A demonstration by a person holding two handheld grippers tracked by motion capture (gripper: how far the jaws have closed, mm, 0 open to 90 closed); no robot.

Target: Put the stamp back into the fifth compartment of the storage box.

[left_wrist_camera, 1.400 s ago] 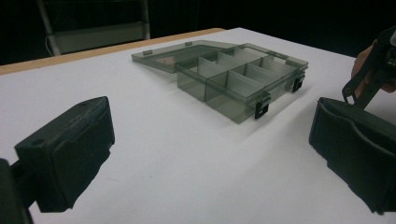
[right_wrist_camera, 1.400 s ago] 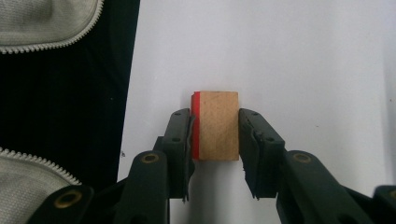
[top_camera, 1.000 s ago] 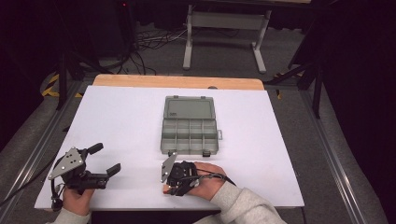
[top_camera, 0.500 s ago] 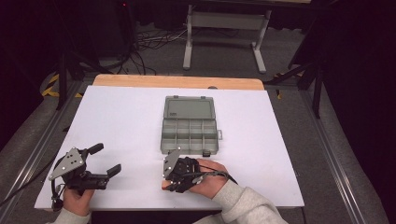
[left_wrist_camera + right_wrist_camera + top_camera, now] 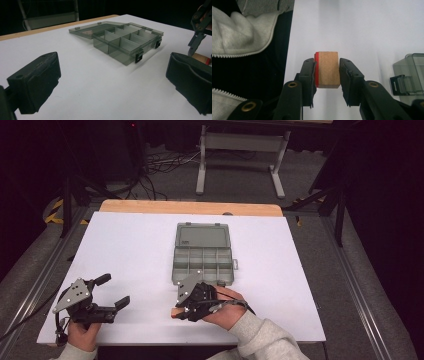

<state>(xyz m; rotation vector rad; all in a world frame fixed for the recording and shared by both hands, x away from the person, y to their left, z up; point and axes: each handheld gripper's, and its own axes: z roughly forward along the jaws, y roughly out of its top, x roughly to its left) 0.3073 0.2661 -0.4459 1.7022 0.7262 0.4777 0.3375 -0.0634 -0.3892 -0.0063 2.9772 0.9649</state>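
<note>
Two latches face the wooden block [image 5: 327, 69] from the compartment box [image 5: 202, 254].

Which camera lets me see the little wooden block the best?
The right gripper view: the wooden block, with one red side, sits close up between the right gripper. The high view shows just its end beneath the hand; the left gripper view shows a corner.

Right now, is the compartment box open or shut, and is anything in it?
Open and empty: the box's lid lies flat behind it, and the divided compartments show bare in the high and left gripper views.
</note>
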